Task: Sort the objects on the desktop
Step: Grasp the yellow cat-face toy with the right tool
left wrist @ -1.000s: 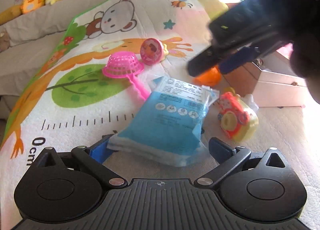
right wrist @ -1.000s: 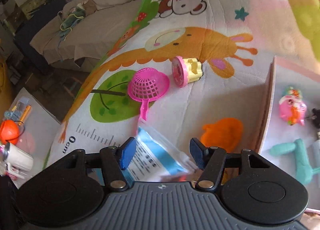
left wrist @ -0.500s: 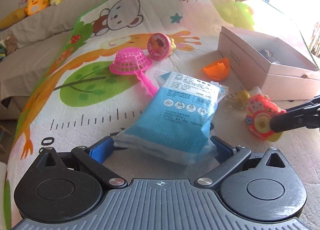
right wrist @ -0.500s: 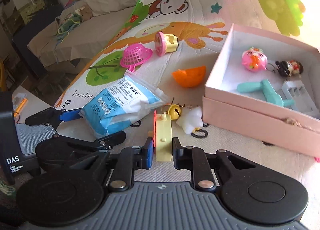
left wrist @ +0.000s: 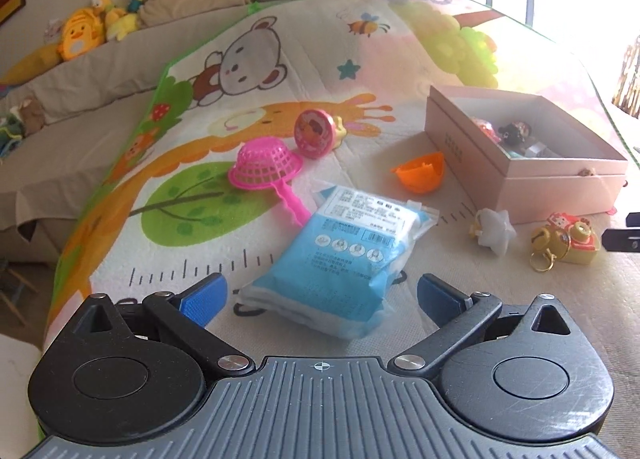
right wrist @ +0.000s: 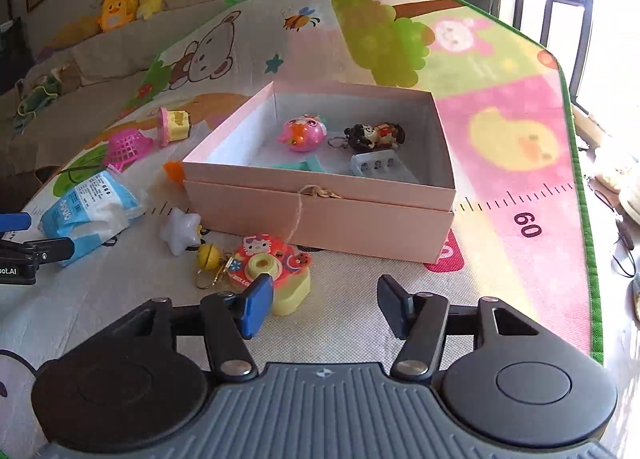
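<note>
My left gripper (left wrist: 318,293) is open, its blue fingers either side of the near end of a blue and white packet (left wrist: 344,255) lying on the play mat. My right gripper (right wrist: 322,305) is open and empty; a red and yellow toy camera keychain (right wrist: 272,271) lies on the mat just left of its left finger. A white star charm (right wrist: 180,229) lies beyond it. An open pink box (right wrist: 320,203) holds a pink round toy (right wrist: 302,133), a dark figure keychain (right wrist: 374,135) and other small items.
A pink toy strainer (left wrist: 266,169), a pink and yellow round toy (left wrist: 316,133) and an orange shell-shaped piece (left wrist: 420,177) lie on the mat beyond the packet. Stuffed toys (left wrist: 80,35) and cushions line the sofa behind. The mat's right edge (right wrist: 584,195) drops off near a window.
My right gripper has opened and let go of the toy camera, which now lies on the mat in front of the box. My left gripper has drawn back a little from the packet.
</note>
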